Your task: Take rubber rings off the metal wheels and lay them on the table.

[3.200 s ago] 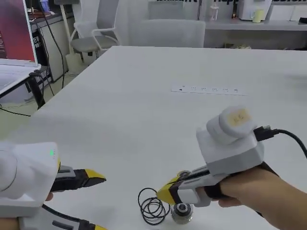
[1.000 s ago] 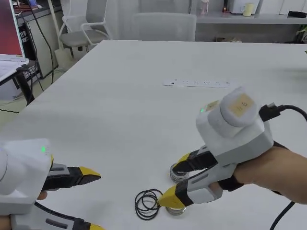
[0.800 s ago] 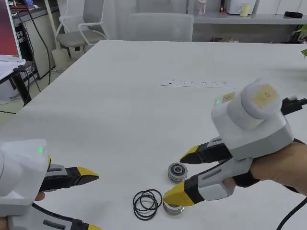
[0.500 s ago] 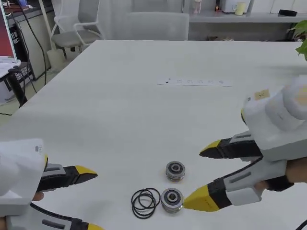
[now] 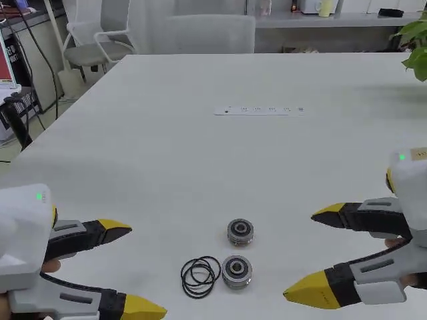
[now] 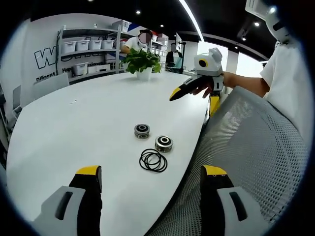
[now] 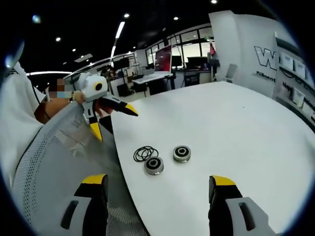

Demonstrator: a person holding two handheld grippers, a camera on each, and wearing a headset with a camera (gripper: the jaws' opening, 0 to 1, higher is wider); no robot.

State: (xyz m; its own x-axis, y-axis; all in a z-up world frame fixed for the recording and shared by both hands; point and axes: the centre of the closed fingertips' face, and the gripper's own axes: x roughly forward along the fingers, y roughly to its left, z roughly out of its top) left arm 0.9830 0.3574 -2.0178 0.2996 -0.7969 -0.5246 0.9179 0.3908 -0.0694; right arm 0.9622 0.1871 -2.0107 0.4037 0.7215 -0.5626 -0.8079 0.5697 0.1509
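Tabletop (image 5: 200, 153): white, smooth. The work sits near its front edge, by the person. Risk: a sweep toward that edge could push parts off onto the floor.

Left gripper (image 5: 137, 270) and right gripper (image 5: 303, 255): both sets of jaws are apart and hold nothing. They flank the work, each well clear of it. Risk: closing in from both sides at once could knock the parts together.

Two metal wheels lie flat, the far wheel (image 5: 240, 231) just beyond the near wheel (image 5: 236, 268). They are too small to tell whether either carries a ring. Risk: a wheel nudged or tipped onto its rim would likely roll on this surface.

Rubber rings (image 5: 200, 275): a loose overlapping pile lying on the tabletop, just beside the near wheel on its left. Risk: a jaw reaching for that wheel may drag or scatter the pile.

Surroundings: grey chair (image 5: 200, 33) at the far side, plant (image 5: 415, 47) far right, power strip (image 5: 259, 111) mid-table. All are well apart from the work, and nothing blocks either approach.
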